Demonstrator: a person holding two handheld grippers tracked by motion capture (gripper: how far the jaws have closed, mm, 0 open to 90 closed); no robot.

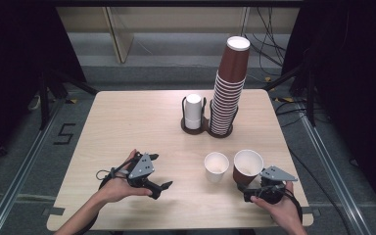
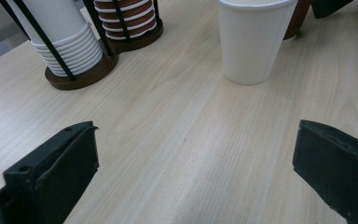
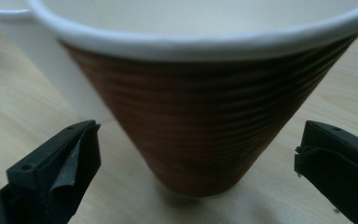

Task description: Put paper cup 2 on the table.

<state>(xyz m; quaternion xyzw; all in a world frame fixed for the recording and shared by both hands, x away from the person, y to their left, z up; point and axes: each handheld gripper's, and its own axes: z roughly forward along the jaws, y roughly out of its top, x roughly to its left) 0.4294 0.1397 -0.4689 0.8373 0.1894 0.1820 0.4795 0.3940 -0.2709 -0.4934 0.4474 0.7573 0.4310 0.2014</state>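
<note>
The brown cup [image 1: 247, 167] stands upright on the desk [image 1: 127, 127], mouth up, showing a white inside and a white rim. It is the landmark here. Just beside it, toward the person's left, stands the white cup [image 1: 216, 167], also upright; in the high view the two look close to touching, but contact cannot be told.

The right tool [image 1: 251, 192] sits on the person's side of the brown cup. In the right gripper view its jaws are spread wide, one at each side of the ribbed brown wall [image 3: 205, 126], with clear desk between each pad and the cup; nothing is pinched.

The left tool [image 1: 162, 190] is well apart from the brown cup, past the white cup on the person's left. Its jaws are spread over bare wood and hold nothing.

Beyond the brown cup, toward the far edge, a dark double rack [image 1: 197, 128] holds a short stack of white cups [image 1: 193, 111] and a tall stack of brown cups [image 1: 227, 93], the tall one straight behind the brown cup.

No cup shows a brand or print. The one readable mark is a "5" [image 1: 64, 133] on the floor, far to the left of the brown cup.
</note>
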